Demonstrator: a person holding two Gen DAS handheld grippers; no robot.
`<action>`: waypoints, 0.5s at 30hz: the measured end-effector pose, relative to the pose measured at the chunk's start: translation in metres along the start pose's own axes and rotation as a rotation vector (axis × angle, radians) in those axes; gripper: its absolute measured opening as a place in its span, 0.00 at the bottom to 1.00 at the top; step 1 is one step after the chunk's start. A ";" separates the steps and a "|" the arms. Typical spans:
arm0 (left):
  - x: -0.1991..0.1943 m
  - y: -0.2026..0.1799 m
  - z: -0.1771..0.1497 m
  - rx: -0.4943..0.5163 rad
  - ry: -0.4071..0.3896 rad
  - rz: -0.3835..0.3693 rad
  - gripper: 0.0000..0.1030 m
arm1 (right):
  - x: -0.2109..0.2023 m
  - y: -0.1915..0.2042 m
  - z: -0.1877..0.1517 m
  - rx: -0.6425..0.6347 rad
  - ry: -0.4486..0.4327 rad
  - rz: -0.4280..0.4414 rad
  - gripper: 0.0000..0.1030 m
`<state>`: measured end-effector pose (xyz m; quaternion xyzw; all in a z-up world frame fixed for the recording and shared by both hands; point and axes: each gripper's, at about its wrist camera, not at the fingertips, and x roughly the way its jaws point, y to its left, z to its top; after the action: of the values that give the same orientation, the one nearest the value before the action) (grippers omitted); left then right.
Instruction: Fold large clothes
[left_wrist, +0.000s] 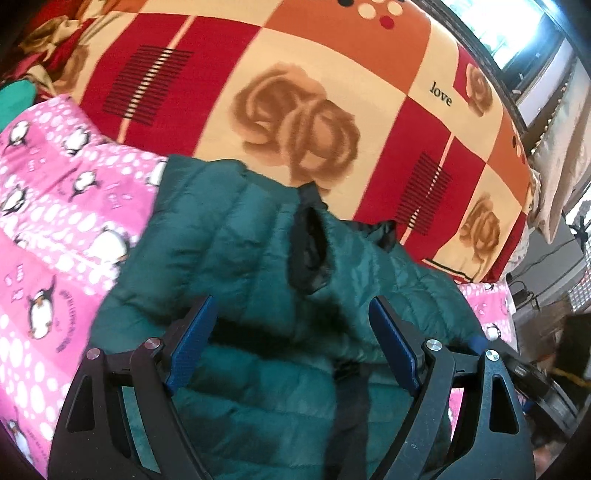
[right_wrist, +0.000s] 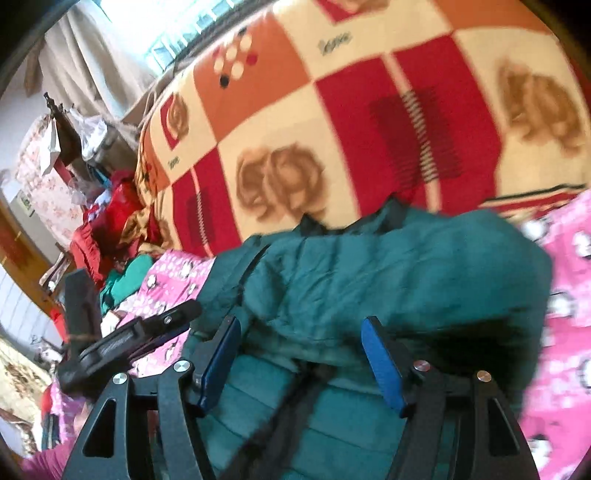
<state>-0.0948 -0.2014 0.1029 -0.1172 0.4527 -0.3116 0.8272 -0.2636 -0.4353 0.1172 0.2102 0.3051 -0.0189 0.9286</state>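
Left gripper (left_wrist: 291, 343): jaws spread wide, nothing between the blue pads (left_wrist: 190, 345); it hangs just over the jacket, pointing along it.
Right gripper (right_wrist: 301, 360): likewise released, blue pads (right_wrist: 382, 363) apart with only jacket cloth below them; whether they touch the cloth I cannot tell.
Other tool: in the right wrist view the left gripper (right_wrist: 147, 332) shows as a black arm low on the left, beside the jacket's edge, over the pink sheet.
Jacket (left_wrist: 236, 258): green quilted puffer, lying on the bed in front of both grippers, bunched into a thick mound with a dark-lined opening (left_wrist: 310, 254) showing on top.
Progress: a layer seems already laid over the body, so I judge a fold or two done; the bundle is still loose and uneven, so tidying and a last fold look left.
Pink sheet (left_wrist: 55, 221): penguin print, under the jacket and bare on either side of it.
Blanket (left_wrist: 295, 74): red, orange and cream checks with roses, beyond the jacket; broad and bare, the best room for laying the jacket out.
Far edges: the bed's edge meets a window (left_wrist: 517, 33) and curtain (left_wrist: 554, 166); a heap of red clothes (right_wrist: 107, 221) crowds the far left corner in the right wrist view.
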 end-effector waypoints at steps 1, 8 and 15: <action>0.006 -0.004 0.002 0.002 0.012 0.009 0.83 | -0.012 -0.005 0.000 0.002 -0.020 -0.012 0.64; 0.057 -0.024 0.004 -0.009 0.076 0.084 0.83 | -0.071 -0.054 -0.001 0.069 -0.120 -0.094 0.71; 0.079 -0.045 0.007 0.121 0.083 0.124 0.22 | -0.071 -0.103 -0.011 0.166 -0.124 -0.168 0.71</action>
<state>-0.0760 -0.2862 0.0747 -0.0258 0.4732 -0.2913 0.8310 -0.3447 -0.5316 0.1112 0.2583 0.2612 -0.1347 0.9203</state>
